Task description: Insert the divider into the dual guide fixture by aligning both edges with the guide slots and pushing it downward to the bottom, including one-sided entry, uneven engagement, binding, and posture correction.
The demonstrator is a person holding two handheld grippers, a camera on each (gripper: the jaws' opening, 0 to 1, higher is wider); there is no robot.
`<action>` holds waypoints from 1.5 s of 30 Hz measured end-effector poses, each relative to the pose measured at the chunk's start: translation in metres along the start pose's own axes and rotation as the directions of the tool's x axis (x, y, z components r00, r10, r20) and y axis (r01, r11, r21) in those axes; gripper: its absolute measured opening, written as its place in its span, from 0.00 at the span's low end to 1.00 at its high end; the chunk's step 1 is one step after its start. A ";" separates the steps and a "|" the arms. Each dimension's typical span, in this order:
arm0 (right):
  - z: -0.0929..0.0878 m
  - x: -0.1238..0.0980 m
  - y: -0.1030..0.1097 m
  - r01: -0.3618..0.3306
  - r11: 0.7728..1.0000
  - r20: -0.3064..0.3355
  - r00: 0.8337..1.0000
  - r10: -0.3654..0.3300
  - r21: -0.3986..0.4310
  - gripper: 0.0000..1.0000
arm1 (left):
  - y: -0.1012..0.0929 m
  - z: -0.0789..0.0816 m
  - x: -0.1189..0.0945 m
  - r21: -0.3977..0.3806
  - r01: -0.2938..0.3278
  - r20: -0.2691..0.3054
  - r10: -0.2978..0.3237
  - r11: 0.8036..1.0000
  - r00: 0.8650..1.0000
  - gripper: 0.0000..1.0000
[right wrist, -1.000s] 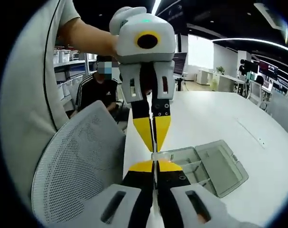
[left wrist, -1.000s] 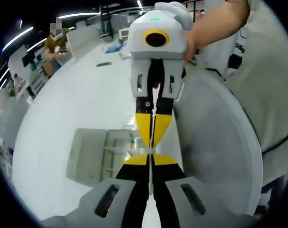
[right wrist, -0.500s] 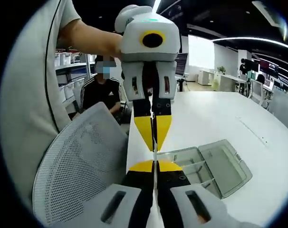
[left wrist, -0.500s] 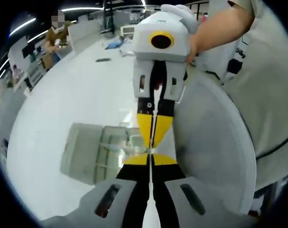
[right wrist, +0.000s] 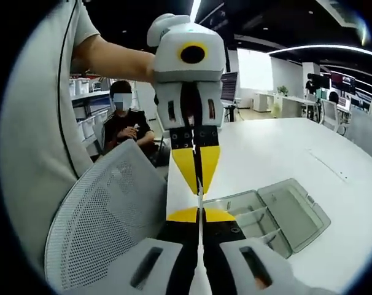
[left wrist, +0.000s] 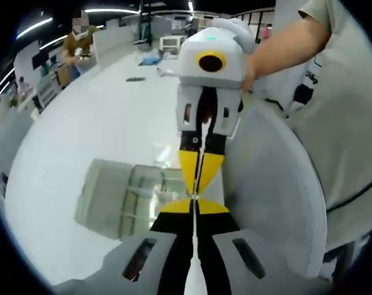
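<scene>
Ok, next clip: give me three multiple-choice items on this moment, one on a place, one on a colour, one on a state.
1. Where does the clear fixture box sit?
A. on the mesh chair
B. on the white table
C. on the floor

2. What colour are the gripper fingertips?
A. yellow
B. red
C. blue

3. How do the left gripper and right gripper stand?
A. both wide open
B. one open, one shut
C. both shut on the thin clear divider

Answers:
1 B: the open box lies on the white table, with the mesh chair beside the table edge.
2 A: the tips of both grippers are yellow above black bases.
3 C: in both views the jaws meet tip to tip from opposite ends, pinching the edge-on divider above the box.
</scene>
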State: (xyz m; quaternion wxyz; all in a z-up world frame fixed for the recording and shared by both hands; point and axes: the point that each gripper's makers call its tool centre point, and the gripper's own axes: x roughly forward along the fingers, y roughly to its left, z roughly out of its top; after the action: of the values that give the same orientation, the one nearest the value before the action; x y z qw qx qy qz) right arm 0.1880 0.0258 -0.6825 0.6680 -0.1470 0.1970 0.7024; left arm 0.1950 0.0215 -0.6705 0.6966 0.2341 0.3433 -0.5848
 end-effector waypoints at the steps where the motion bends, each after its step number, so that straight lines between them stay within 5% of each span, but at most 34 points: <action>1: -0.001 0.001 0.001 0.000 1.000 -0.006 1.000 0.000 -0.006 0.00 | 0.000 -0.001 0.001 0.009 -0.002 -0.007 0.002 1.000 1.000 0.00; 21: 0.000 -0.003 -0.008 0.055 0.998 -0.022 0.998 -0.055 0.015 0.04 | 0.012 -0.016 -0.003 0.048 -0.023 -0.125 0.029 0.999 0.992 0.00; 32: -0.007 -0.010 -0.016 0.091 0.995 -0.032 0.995 -0.090 0.043 0.11 | 0.034 -0.039 -0.013 0.029 -0.039 -0.256 0.046 0.999 0.966 0.00; 45: -0.010 -0.017 -0.016 0.112 0.992 -0.039 0.993 -0.110 0.053 0.15 | 0.046 -0.047 -0.011 0.015 -0.033 -0.334 0.036 0.999 0.942 0.00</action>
State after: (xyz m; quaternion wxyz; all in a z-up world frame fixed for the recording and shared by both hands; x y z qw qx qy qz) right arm 0.2048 0.0067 -0.6845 0.7063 -0.1516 0.2197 0.6556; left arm 0.2290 0.0721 -0.6967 0.6376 0.3389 0.4495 -0.5259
